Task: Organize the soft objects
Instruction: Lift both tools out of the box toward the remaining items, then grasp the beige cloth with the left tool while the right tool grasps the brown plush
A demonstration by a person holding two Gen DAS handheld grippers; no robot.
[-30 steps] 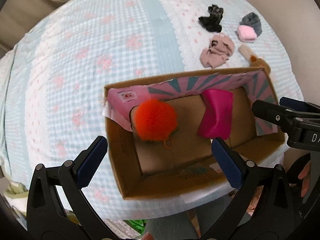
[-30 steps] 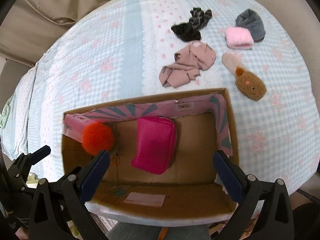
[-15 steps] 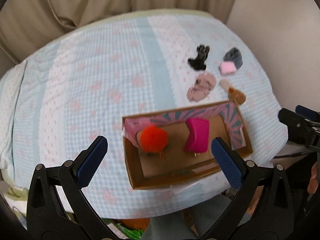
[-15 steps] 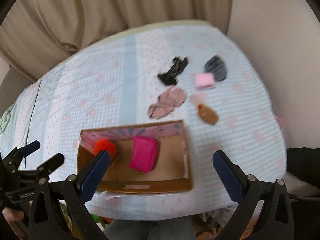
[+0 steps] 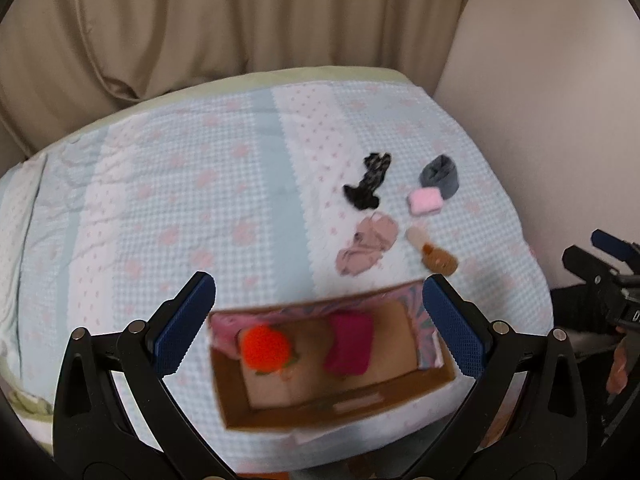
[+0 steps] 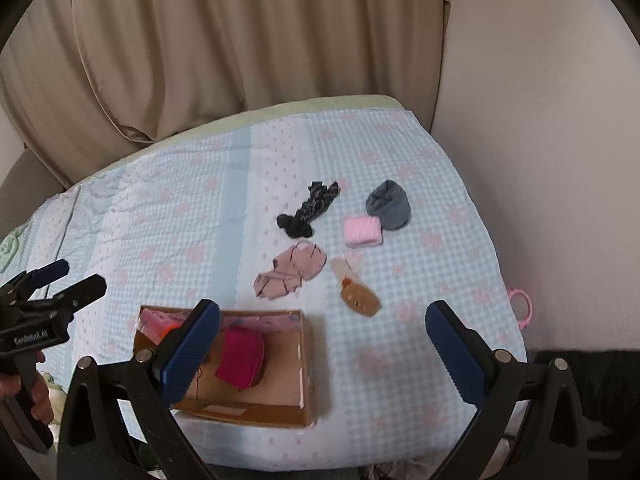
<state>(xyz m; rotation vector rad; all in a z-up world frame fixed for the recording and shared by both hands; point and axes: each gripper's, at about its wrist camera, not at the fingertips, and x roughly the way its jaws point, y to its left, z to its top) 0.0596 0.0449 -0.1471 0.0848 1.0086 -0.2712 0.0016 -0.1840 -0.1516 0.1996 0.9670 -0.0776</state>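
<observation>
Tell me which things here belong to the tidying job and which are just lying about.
Part of the job:
cardboard box
orange pompom
magenta pouch
black sock
grey sock
pink roll
dusty-pink cloth
brown plush

Just lying about:
checked bedspread
beige curtain
pink ring

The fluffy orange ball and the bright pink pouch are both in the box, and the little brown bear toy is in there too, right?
Not quite. The orange ball and pink pouch are in the box, but the brown bear toy lies on the bedspread outside it, beside the socks. The right wrist view shows this.
</observation>
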